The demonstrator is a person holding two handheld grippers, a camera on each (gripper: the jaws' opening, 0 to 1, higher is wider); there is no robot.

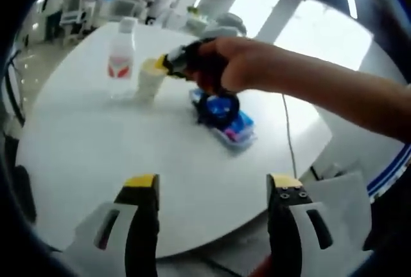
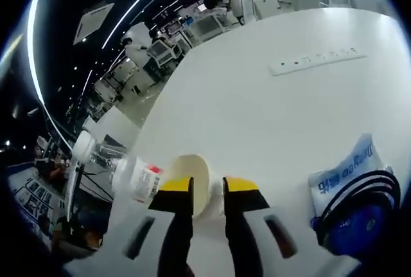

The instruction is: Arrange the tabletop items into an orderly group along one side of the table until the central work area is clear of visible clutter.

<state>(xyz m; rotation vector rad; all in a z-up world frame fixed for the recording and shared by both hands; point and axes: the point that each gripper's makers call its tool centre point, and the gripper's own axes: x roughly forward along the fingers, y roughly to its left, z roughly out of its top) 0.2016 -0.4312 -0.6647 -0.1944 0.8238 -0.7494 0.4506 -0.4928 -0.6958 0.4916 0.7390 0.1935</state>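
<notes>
Right gripper view: power strip [image 2: 318, 60] on table [image 2: 257, 116].

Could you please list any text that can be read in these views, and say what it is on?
Blue packet: white lettering, seen upside down and too blurred to read.
Bottle: red and white label, print too small to read.
Same bottle in the left gripper view: red mark, no legible words.

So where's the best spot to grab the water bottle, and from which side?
Probably the straight clear body of the water bottle, around the red label, coming in level from the open table side, away from the paper cup beside it. It stands upright and tall, so a low, sideways grip should tip it less than pinching the narrow white cap. The left gripper is open and free.
</notes>
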